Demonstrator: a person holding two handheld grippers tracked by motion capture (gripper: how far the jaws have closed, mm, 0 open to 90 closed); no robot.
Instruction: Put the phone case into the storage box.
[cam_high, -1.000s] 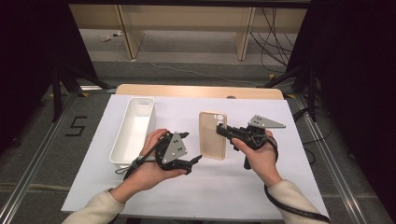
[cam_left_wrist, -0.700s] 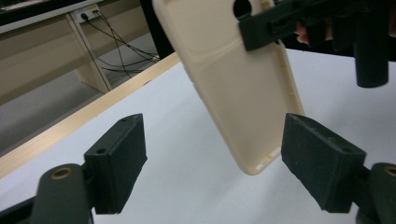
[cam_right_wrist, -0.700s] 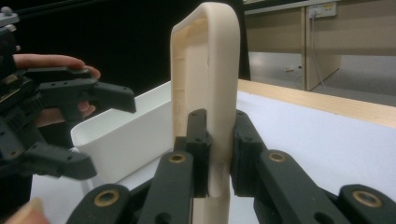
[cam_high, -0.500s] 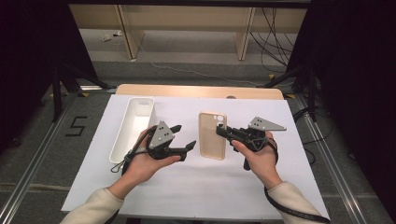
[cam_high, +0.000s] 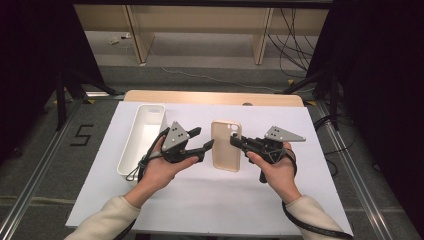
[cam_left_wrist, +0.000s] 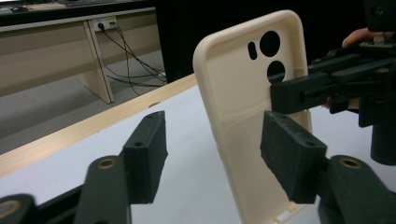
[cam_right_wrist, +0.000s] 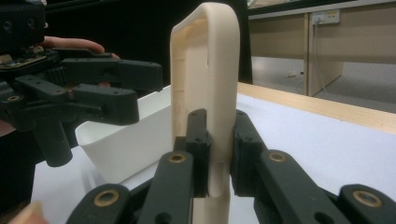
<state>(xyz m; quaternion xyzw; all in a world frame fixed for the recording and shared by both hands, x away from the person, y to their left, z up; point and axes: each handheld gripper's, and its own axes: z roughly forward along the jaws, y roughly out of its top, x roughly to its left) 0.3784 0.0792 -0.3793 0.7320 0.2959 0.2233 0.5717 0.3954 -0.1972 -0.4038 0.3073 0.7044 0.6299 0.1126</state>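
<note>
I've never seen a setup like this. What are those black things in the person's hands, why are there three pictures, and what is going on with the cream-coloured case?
A person sits at a table covered in white and holds a hand-operated two-jaw gripper in each hand. The high view comes from a fixed camera above, looking down. The other two come from small cameras riding on each gripper, looking along its own black jaws.

On the table lies a white tray, to the left of the hands.

The right gripper is clamped on the long edge of a cream phone case, near its camera holes, so its jaws are shut on it. The left gripper faces the case from the other side. Its jaws have just been closing, but they stand apart: one pad is beside the case's rim, the other clear of it, so it grips nothing.
</note>
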